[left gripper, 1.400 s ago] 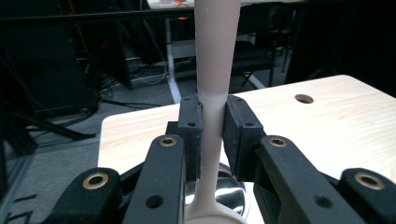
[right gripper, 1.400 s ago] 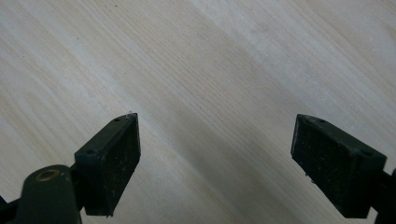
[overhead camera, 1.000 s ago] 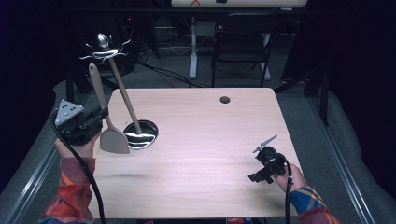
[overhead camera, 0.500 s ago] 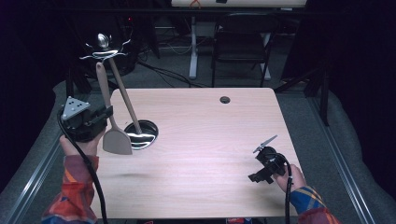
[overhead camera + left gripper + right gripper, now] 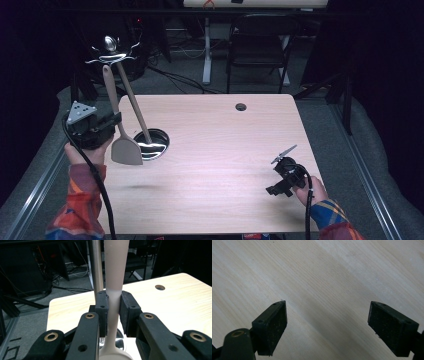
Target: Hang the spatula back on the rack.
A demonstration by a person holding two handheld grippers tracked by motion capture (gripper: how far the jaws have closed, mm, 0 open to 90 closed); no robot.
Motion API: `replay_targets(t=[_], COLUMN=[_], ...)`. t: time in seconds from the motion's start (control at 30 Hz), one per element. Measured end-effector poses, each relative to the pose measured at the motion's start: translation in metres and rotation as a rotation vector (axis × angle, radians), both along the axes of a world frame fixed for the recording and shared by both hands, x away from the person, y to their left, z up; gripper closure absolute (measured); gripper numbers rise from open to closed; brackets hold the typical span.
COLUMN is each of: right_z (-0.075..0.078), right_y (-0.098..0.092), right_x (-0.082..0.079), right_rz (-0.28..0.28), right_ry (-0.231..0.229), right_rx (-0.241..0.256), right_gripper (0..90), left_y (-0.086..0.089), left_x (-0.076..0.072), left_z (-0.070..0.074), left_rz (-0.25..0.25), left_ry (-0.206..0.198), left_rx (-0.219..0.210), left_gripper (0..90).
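beige spatula (image 5: 120, 131) clamped in left tongs (image 5: 113, 312); right tongs (image 5: 327, 327) wide open, holding nothing.

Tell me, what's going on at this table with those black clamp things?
A person sits at a wooden table with a gripper in each hand. The left gripper is shut on the handle of a beige spatula, holding it blade down, above the table beside a shiny metal stand with a tall leaning rod. The right gripper hangs open over bare tabletop near the person's side, holding nothing.
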State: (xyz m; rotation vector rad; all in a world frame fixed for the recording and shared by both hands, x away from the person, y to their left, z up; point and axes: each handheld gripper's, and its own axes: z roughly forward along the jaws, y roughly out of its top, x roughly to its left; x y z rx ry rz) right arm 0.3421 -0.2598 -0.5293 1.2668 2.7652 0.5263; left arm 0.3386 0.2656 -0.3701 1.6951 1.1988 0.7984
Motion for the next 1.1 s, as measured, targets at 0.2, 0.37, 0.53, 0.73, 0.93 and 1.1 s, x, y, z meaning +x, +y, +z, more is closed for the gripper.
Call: replay_targets(t=[0.2, 0.37, 0.53, 0.73, 0.93, 1.1], right_z=[0.0, 0.0, 0.0, 0.0, -0.001, -0.001], right_y=[0.0, -0.001, -0.001, 0.0, -0.001, -0.002], right_x=[0.0, 0.0, 0.0, 0.0, 0.0, 0.001], right_rz=[-0.001, 0.004, 0.001, 0.0, -0.003, -0.005], right_ry=[0.0, 0.0, -0.001, -0.001, -0.003, -0.003], right_rx=[0.0, -0.007, -0.008, -0.004, -0.002, -0.009], right_gripper=[15.3, 15.3, 15.3, 15.3, 15.3, 15.3], left_y=[-0.002, -0.002, -0.003, -0.003, -0.004, -0.003], left_x=[0.003, 0.004, 0.008, 0.012, 0.017, 0.021], left_z=[-0.001, 0.001, 0.0, 0.0, 0.0, -0.001], left_rz=[0.004, 0.005, 0.001, -0.004, -0.01, -0.005], left_ry=[0.012, 0.015, 0.032, 0.036, 0.035, 0.038], left_rx=[-0.005, -0.011, -0.01, -0.002, -0.002, 0.009], left_gripper=[78.2, 78.2, 78.2, 78.1, 78.1, 78.1])
